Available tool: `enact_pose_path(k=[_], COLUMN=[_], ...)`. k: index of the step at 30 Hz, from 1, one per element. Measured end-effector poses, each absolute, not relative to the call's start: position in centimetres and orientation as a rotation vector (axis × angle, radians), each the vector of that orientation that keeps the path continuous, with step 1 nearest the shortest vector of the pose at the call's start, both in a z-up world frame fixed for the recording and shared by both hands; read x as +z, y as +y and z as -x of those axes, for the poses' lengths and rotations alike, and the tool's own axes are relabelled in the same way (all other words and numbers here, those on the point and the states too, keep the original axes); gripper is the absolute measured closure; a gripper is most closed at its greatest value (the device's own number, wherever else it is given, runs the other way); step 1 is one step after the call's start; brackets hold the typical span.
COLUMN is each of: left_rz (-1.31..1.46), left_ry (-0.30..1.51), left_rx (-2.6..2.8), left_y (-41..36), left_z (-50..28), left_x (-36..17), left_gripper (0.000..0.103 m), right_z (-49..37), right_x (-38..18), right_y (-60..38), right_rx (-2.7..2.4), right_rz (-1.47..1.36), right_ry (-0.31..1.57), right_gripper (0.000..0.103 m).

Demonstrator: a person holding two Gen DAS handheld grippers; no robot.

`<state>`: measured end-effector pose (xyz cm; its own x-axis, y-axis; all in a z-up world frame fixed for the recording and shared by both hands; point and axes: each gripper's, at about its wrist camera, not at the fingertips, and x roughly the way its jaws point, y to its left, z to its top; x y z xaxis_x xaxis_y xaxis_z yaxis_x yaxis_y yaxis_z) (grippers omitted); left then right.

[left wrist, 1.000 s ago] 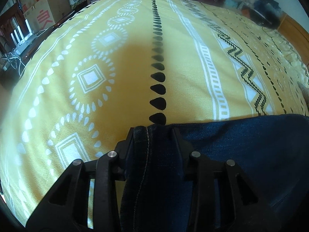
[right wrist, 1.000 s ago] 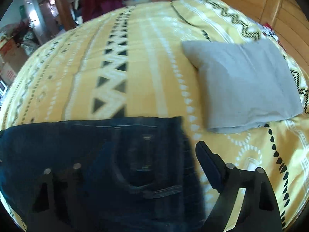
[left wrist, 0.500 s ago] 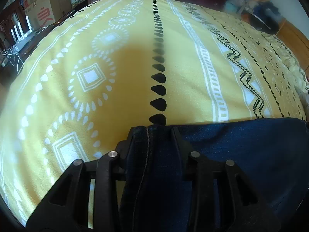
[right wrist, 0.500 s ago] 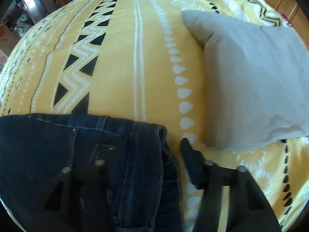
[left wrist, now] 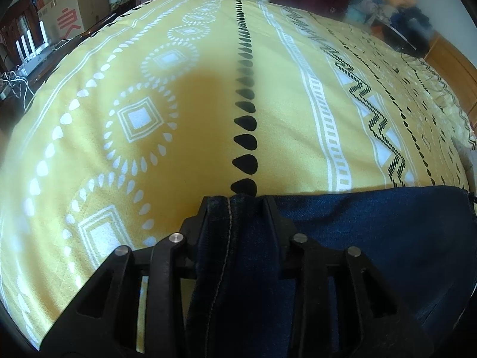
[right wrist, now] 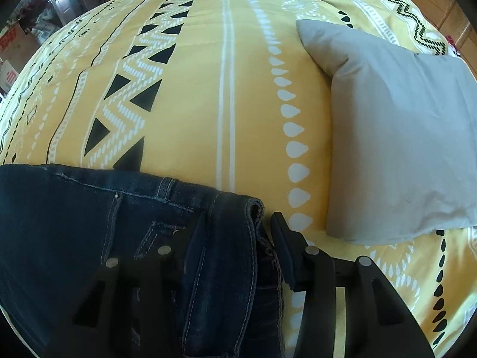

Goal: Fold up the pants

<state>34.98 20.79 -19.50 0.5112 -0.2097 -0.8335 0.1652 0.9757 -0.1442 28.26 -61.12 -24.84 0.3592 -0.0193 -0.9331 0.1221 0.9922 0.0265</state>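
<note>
Left wrist view: the left gripper (left wrist: pixel 237 205) was clenched on a hem of the pants (left wrist: pixel 372 238), its fingers (left wrist: pixel 195 226) pressing a bunched fold with a stitched seam between them. The pants lay on the bed (left wrist: pixel 179 119), spreading away to the right over the yellow patterned cover. A grip at this corner probably served to carry one end of the fold. Boxes (left wrist: pixel 68 15) stood on the floor beyond the bed's left edge; whether they held anything could not be told.

Right wrist view: the right gripper (right wrist: pixel 235 223) had just been closing about the waistband corner of the pants (right wrist: pixel 74 208). Its left finger was against the denim; the right finger (right wrist: pixel 283 244) stood just beside the edge, apparently with a slight gap, so a firm grasp could not be confirmed. A grey pillow (right wrist: pixel 402 137) lay to the right, near but apart from the pants. Paired corner grips suggested a lift-and-fold was being prepared.
</note>
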Motion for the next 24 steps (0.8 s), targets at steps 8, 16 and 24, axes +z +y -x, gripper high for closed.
enact_pose_path(k=[8,16,24], left_rz=[0.045,0.062,0.079], left_ry=[0.99,0.834,0.667], left_rx=[-0.246,-0.252,-0.271], left_y=[20.3,20.6,20.6], left_z=[-34.8,-32.2,-27.7], left_x=[-18.9,-13.9,-7.8], left_gripper=[0.084,0.085,0.084], right_z=[-27.8,-24.8,-18.9], right_x=[-23.9,-18.5,-13.6], right_y=[-60.7,-60.8,-60.1], right_rx=[-0.057,-0.019,0.028], right_rz=[-0.116,-0.167,-0.188], right_ry=[1.158,1.018,0.92], right_gripper=[0.089,0.094,0.095])
